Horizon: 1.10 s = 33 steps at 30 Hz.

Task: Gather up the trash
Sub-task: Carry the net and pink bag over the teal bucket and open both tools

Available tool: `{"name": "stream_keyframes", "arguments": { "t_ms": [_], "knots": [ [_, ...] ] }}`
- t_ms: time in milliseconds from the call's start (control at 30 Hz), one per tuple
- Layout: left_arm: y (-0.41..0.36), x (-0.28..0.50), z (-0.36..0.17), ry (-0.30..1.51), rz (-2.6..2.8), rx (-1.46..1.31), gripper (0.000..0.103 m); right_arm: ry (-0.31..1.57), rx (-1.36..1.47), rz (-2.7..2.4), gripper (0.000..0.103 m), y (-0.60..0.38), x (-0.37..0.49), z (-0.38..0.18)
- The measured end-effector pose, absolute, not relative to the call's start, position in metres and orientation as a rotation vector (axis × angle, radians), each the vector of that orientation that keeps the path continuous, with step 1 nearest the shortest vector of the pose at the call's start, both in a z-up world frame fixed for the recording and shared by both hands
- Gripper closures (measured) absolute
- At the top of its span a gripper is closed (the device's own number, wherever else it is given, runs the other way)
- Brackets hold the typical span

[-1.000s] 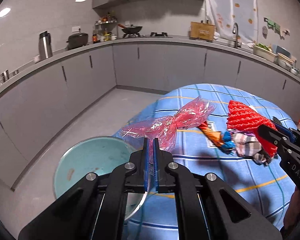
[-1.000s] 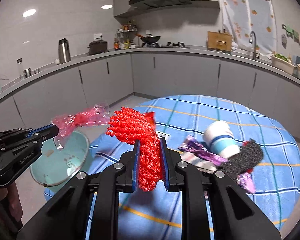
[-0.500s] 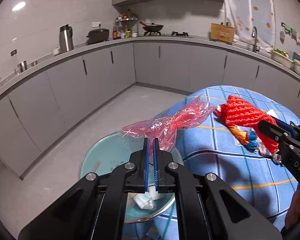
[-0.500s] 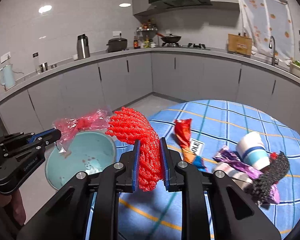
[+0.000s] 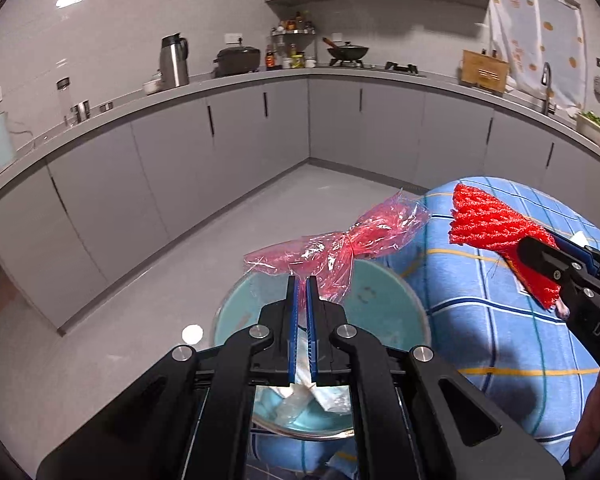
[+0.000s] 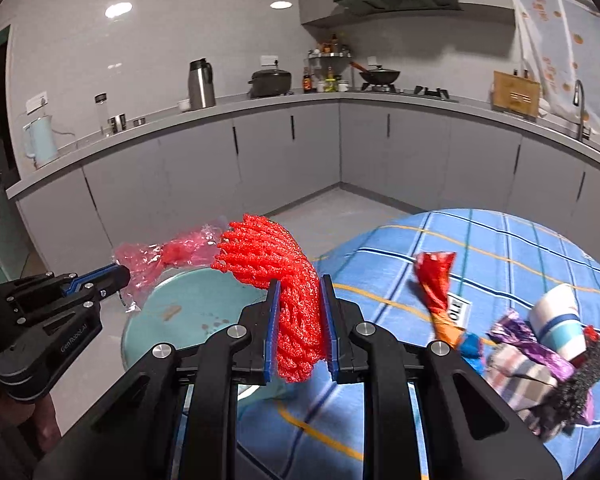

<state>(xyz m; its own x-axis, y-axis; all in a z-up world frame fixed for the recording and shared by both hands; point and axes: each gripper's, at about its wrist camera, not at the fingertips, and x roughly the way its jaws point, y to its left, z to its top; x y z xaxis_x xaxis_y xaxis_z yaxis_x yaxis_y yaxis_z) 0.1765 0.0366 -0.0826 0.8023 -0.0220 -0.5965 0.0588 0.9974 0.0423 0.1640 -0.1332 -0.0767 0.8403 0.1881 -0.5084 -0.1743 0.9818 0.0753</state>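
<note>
Trash is in both tools at once. Left gripper has its blue-lined fingers pressed almost together on a crumpled pink plastic bag, which fans out ahead of the tips and hangs above a pale blue bin. The bin sits directly below and just ahead of that gripper, beside the edge of the table; some whitish scraps lie inside it, seen between the gripper's arms.

Right gripper is clamped on a bunch of red foam netting. The netting bulges out above and ahead of the fingers and droops down between them. From this side the bin lies ahead and to the left of the gripper, with the left gripper and its pink bag over its far rim.

To the right of the right gripper, a table with a blue checked cloth carries more litter: a red and orange wrapper, a paper cup lying on its side, a purple wrapper, a checked rag and a dark mesh piece, all heaped close together and touching.

Behind everything runs a grey counter with a steel flask, a dark cooker and a wok.
</note>
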Motion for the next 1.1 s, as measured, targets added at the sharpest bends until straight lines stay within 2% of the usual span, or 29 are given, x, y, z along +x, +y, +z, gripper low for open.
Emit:
{"name": "stream_keyframes", "arguments": {
  "t_ms": [900,1100],
  "knots": [
    [0.073,0.2,-0.117,0.741,0.042,-0.007,0.097,0.646,-0.008,0.316,0.082,-0.073,0.218,-0.11],
    [0.072,0.202,-0.123,0.757,0.034,-0.008,0.095,0.676,-0.018,0.344,0.078,-0.066,0.225,-0.121]
  ]
}}
